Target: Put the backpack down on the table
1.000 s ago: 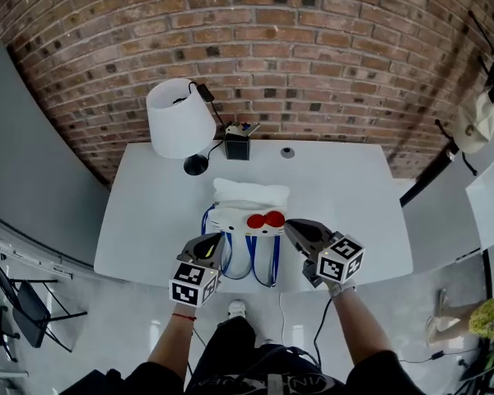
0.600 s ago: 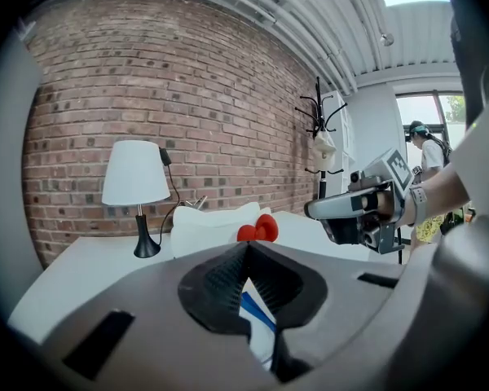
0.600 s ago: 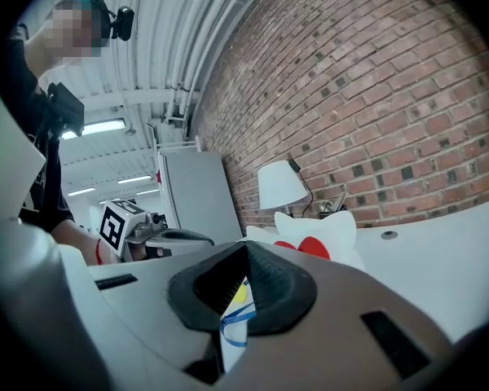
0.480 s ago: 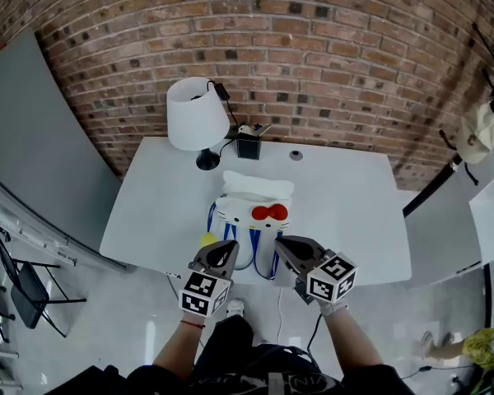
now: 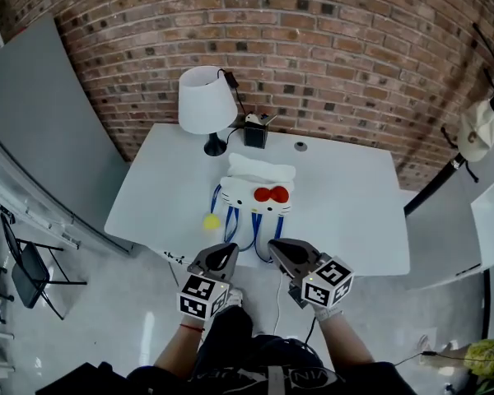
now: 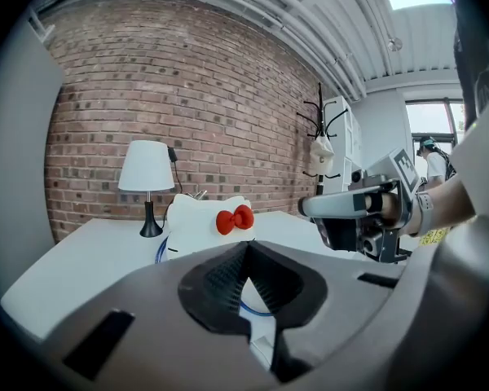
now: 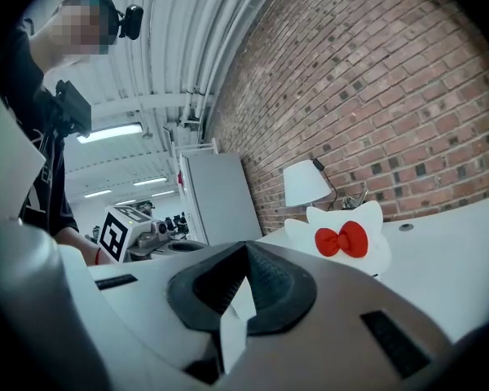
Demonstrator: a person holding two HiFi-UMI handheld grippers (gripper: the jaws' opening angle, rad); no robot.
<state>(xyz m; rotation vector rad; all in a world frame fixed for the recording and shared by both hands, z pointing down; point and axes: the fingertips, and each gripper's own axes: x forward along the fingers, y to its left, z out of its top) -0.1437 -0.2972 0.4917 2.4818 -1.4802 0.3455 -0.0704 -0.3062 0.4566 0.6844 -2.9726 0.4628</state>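
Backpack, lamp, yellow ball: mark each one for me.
backpack [image 5: 240, 197], head view, on its white front panel.
lamp [image 5: 206, 99], head view, on the middle of its white shade.
yellow ball [image 5: 208, 220], head view, on its centre.

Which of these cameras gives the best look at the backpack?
The head view: it shows the whole backpack from above, lying on the table, blue straps included. The left gripper view and right gripper view show only its upper part with the red bow.
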